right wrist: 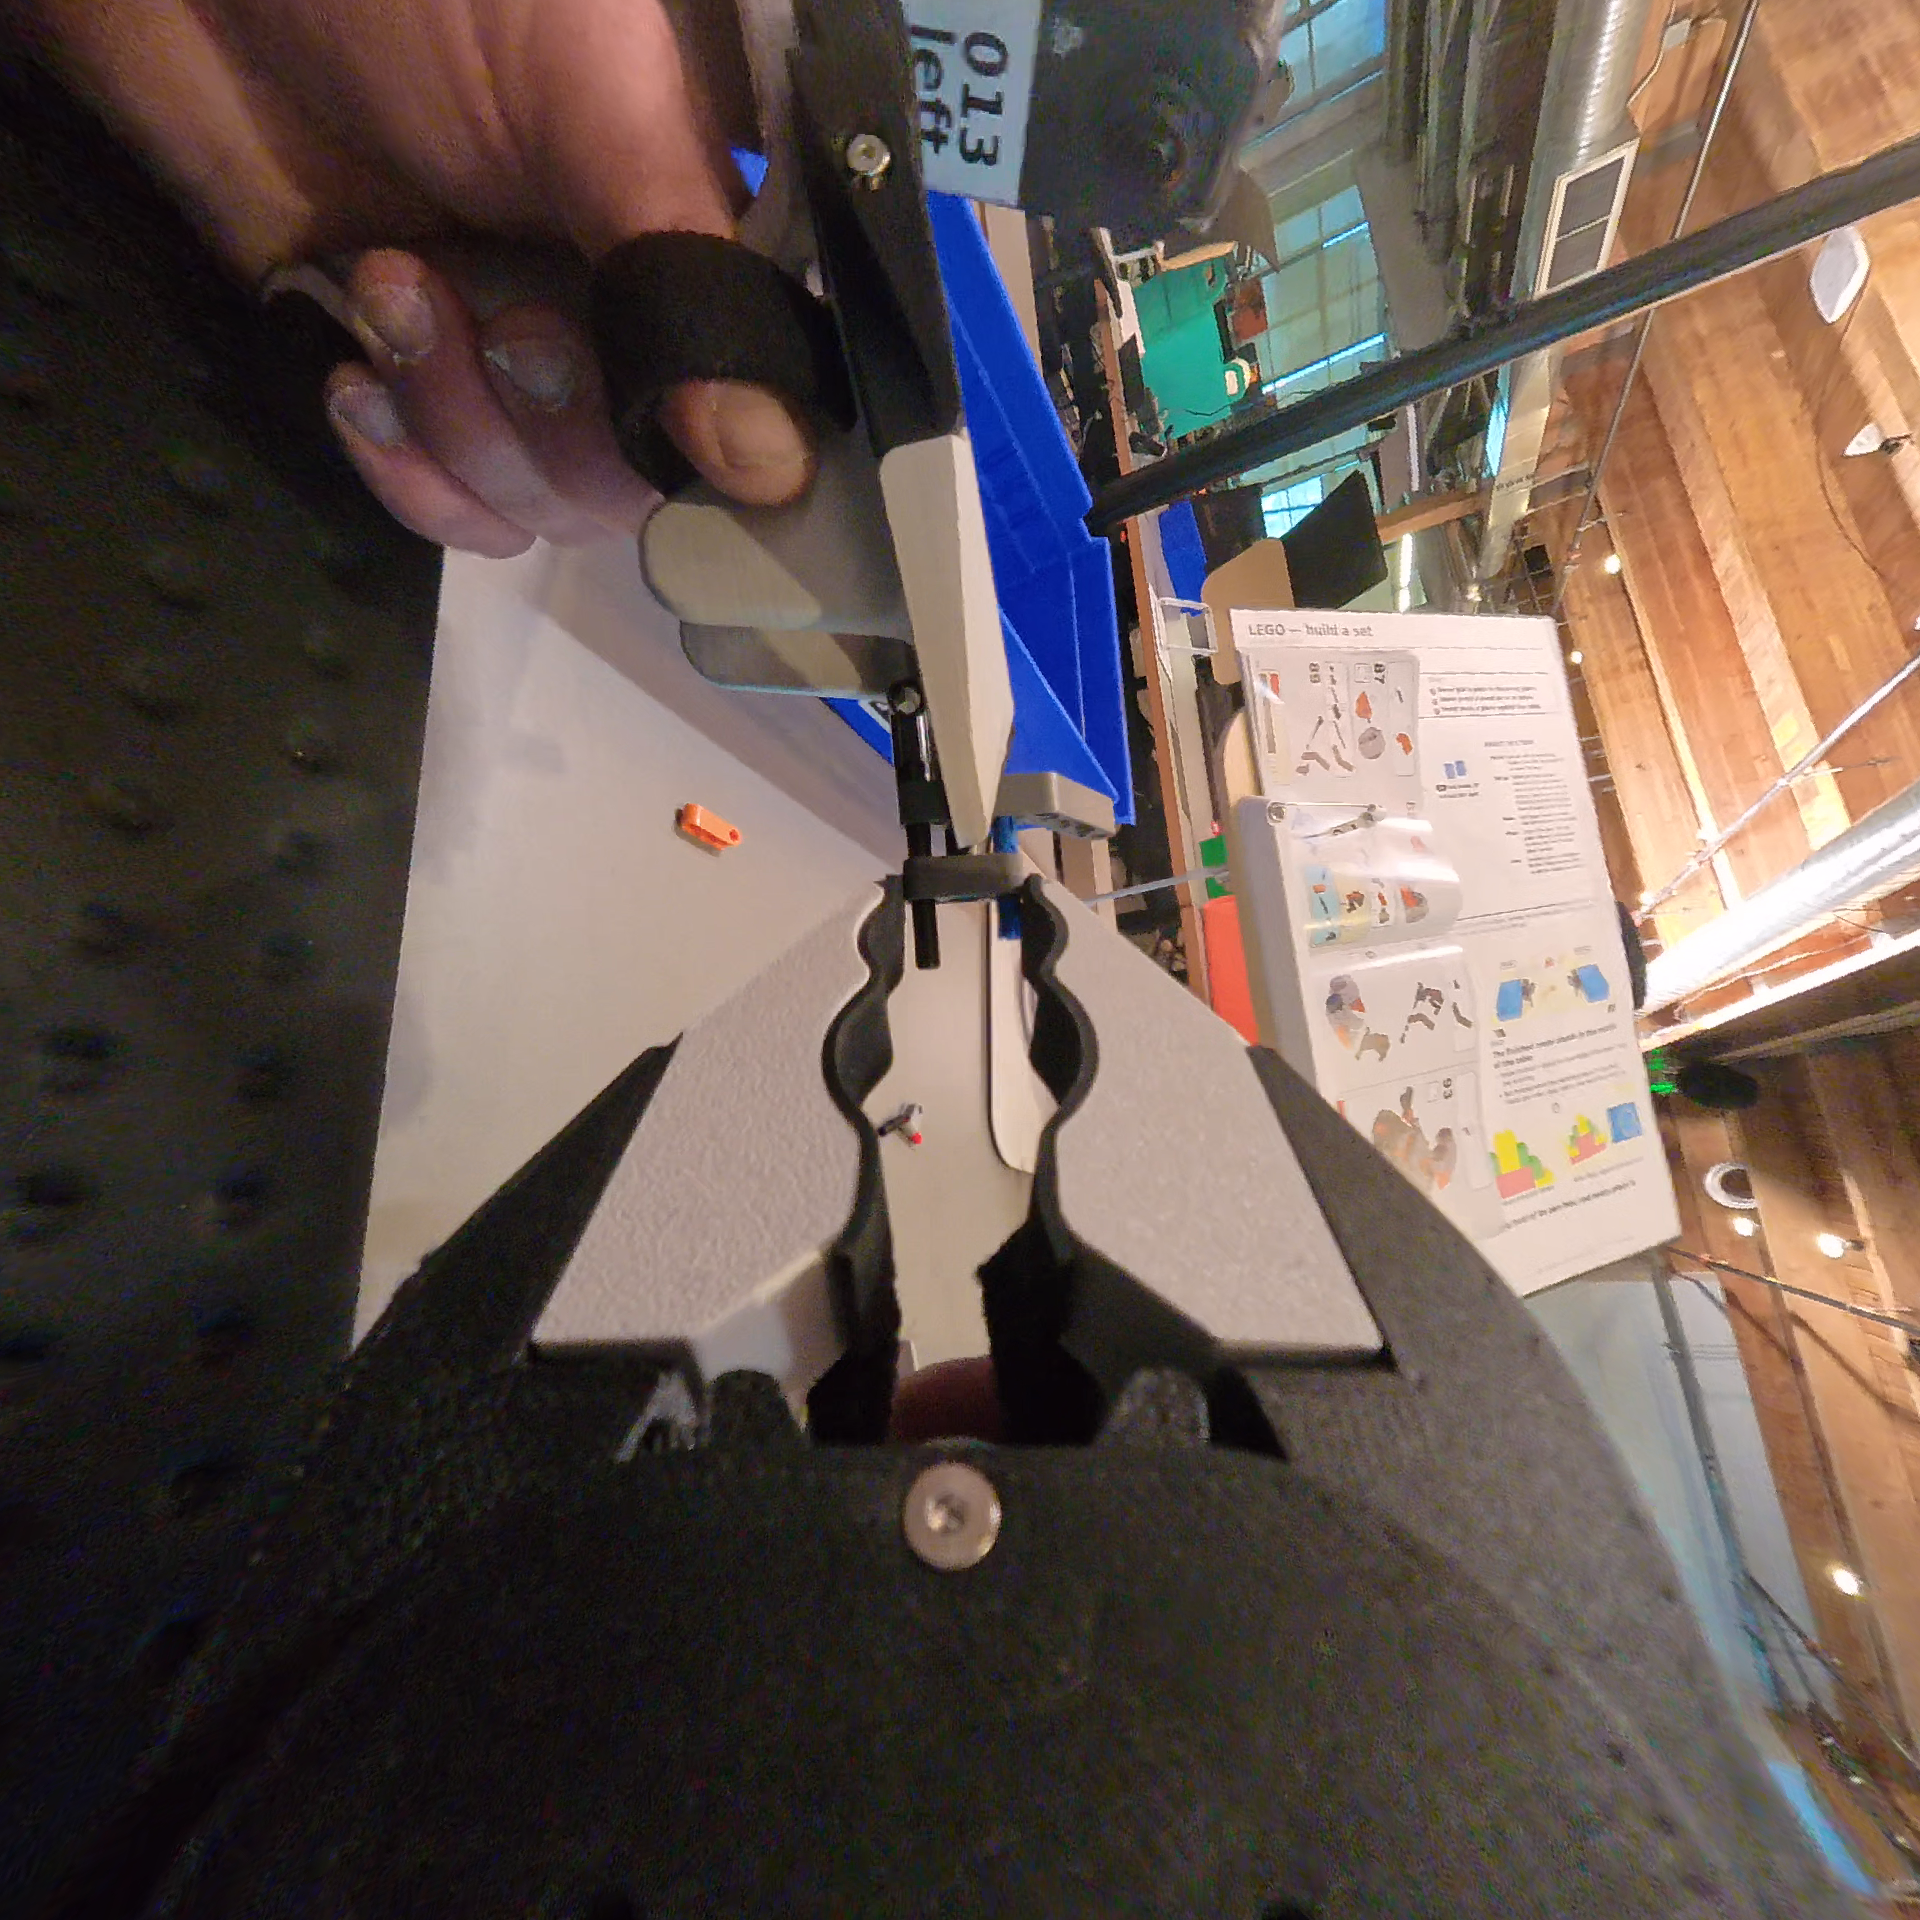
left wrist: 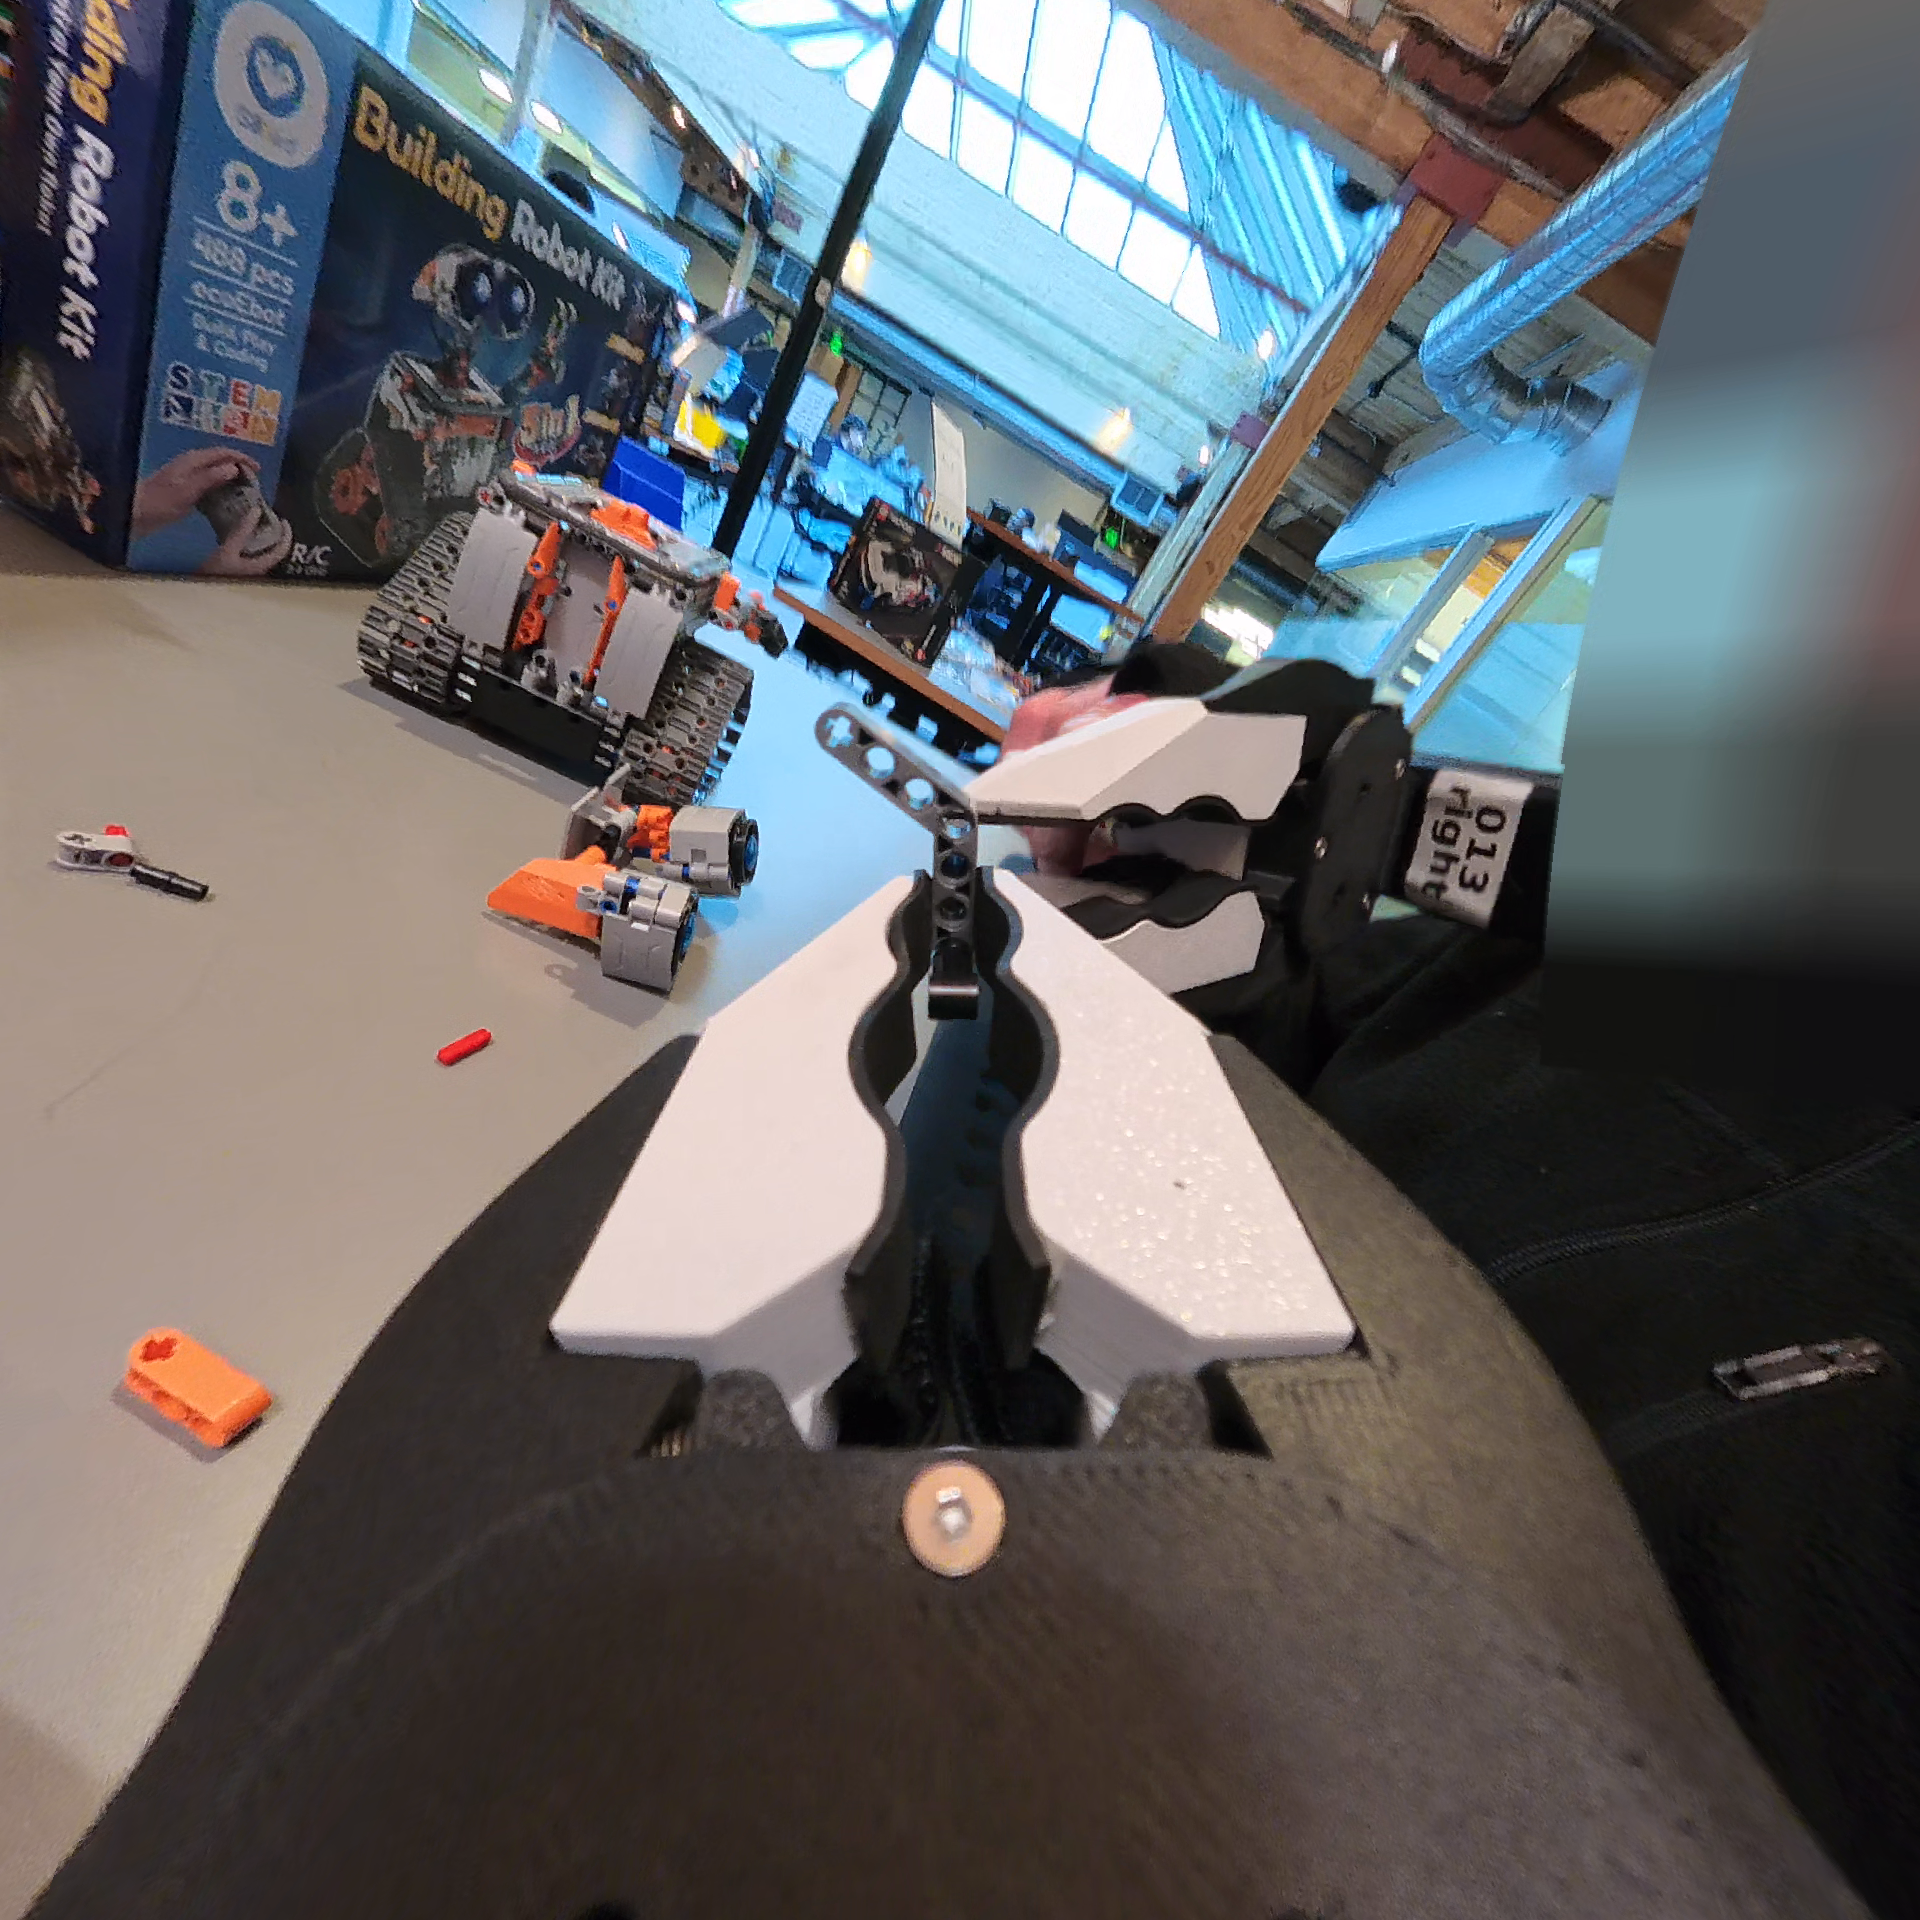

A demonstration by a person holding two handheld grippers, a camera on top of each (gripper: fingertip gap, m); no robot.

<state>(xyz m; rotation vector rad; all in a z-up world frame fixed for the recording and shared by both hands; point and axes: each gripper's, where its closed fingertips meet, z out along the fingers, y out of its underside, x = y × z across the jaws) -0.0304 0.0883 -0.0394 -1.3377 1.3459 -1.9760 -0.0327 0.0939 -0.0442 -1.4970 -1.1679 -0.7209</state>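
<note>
Two tongs meet over the near edge of a grey tabletop (left wrist: 156, 1091), each gripping one end of a small assembly held in the air. Far left on the tabletop stands a kit box (left wrist: 312, 291), and before it a half-built tracked robot model (left wrist: 551, 644) with a loose grey-and-orange sub-assembly (left wrist: 644, 883) just beside it. Scattered nearer lie a small white-and-black pin piece (left wrist: 125, 857), a red peg (left wrist: 463, 1045) and an orange connector (left wrist: 195, 1387), all well apart from one another, so open room remains between them.

At centre, the left tongs (left wrist: 951, 914) are closed on a black part whose end hangs between their tips; from it a grey angled beam (left wrist: 894, 774) with holes rises up and left. The right tongs (right wrist: 961, 883) come in from the right, clamped on the bend of the grey beam; in the right wrist view its edge lies across their tips, with a black axle (right wrist: 920, 831) running through it toward the left tongs. Holding both ends likely steadies the joint for pressing parts together.

Further right, beyond the tabletop's far edge, stand blue bins (right wrist: 1039, 540) and an instruction sheet (right wrist: 1455, 935) propped upright.
</note>
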